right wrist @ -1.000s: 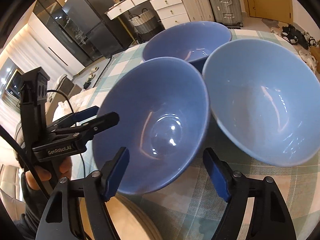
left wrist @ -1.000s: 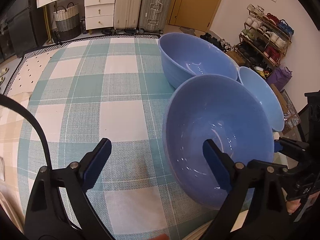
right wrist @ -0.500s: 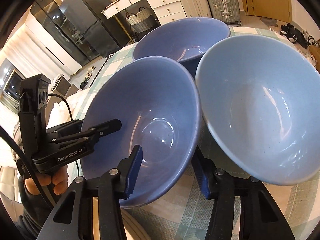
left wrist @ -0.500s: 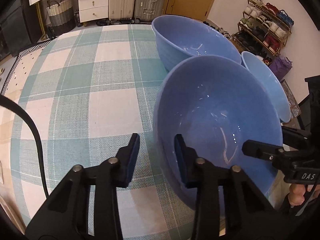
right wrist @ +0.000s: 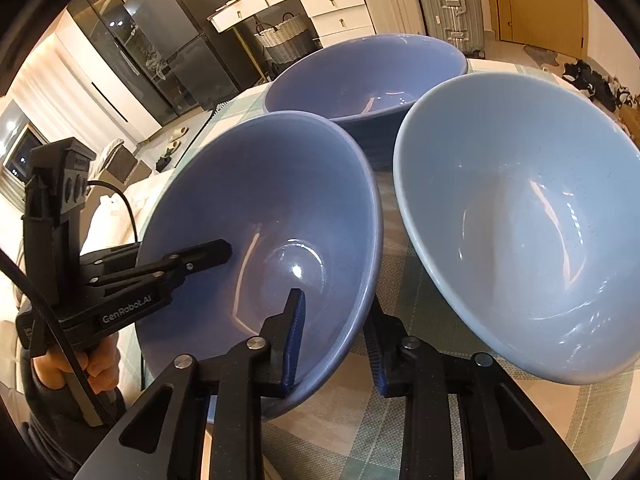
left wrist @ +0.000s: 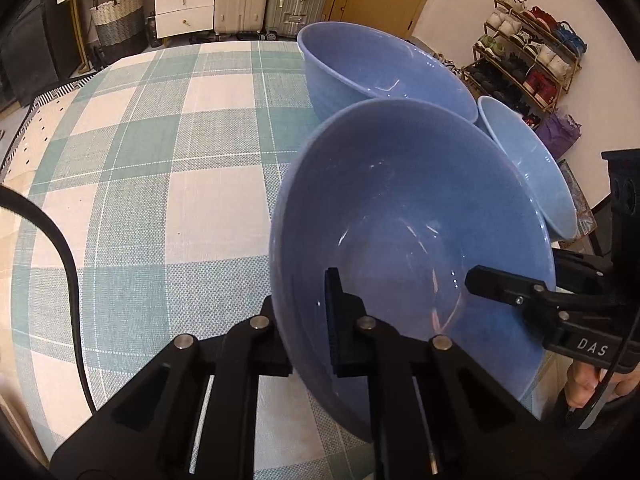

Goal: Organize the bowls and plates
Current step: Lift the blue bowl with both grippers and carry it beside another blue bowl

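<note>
3 blue bowls on a checked tabletop, none nested yet. Near bowl tilted up off the cloth, gripped at 2 points of its rim. Left gripper clamped on the near-left rim, 1 pad inside the wall, the other outside, jaws just closed down and now pinching the wall tight. Right gripper clamped on the rim nearest its own camera, blue pad inside the bowl, the other against the outer wall, jaws just closed in as well, pinching the rim with only the wall's thickness between them. Same gripper visible in the left view as a black arm marked DAS crossing the far-right rim. Far bowl upright behind, deeper-looking; pale bowl just beside the held one on the right, leaning, rims close but contact hard to confirm. Edge of a pale round thing, possibly plates, barely showing under the right gripper; too little seen to be sure. Progress: early. Grasp secured, nothing stacked. Left to do, by judgement: lift the held bowl clear, set it into or under another, repeat for the third, then deal with any plates. Risk: glazed rim slipping between the pads if lifted unevenly by the 2 hands.
</note>
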